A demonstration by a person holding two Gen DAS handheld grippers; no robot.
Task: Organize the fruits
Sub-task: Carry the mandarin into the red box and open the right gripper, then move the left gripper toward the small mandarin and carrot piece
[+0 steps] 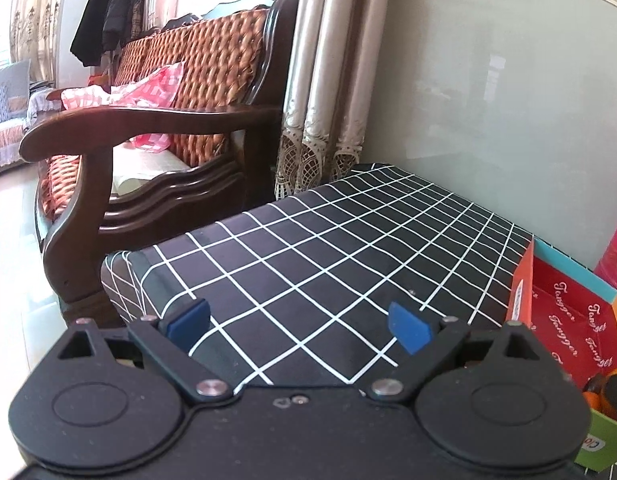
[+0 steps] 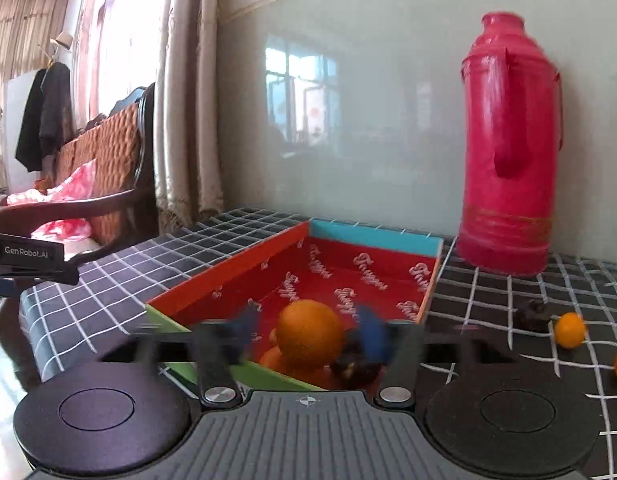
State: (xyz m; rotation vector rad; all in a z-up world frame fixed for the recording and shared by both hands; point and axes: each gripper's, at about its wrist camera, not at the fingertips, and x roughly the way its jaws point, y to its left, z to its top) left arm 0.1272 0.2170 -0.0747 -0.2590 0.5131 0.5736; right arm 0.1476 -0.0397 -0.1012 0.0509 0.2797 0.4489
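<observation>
A: Clutter first. What stands around the box (image 2: 372, 276)?

B: A tall pink thermos (image 2: 508, 152) stands upright on the checked cloth (image 2: 108, 280), just beside the box's far right corner, against the glossy wall. Right of the box lie two small oranges (image 2: 570, 330) and a dark, shrivelled fruit (image 2: 532, 314), all loose on the cloth. A wooden sofa (image 1: 168, 112) with woven cushions sits off the table's left end, with a pink-checked bag (image 1: 148, 88) on its seat.

A: Where is the fruit?

B: A large orange (image 2: 310, 334) sits in the near end of the box, on top of other orange pieces, with another dark fruit (image 2: 354, 364) just beside it.

A: The grippers?

B: The right gripper (image 2: 308, 336) is blurred; its blue pads stand apart on either side of the large orange, and I cannot tell if they touch it. The left gripper (image 1: 300, 326) hangs over bare cloth, fingers wide apart, nothing between them.

A: What does each camera give that the other misses?

B: Only the right wrist shows the thermos whole, the loose fruit and the box's inside. The left wrist catches just a sliver of the box at its right edge, but shows the sofa fully. The left gripper's body also pokes into the right view's left edge.

A: How does the box lie?

B: Its long axis runs from the near edge toward the wall, slanting rightward, blue end wall farthest.
</observation>
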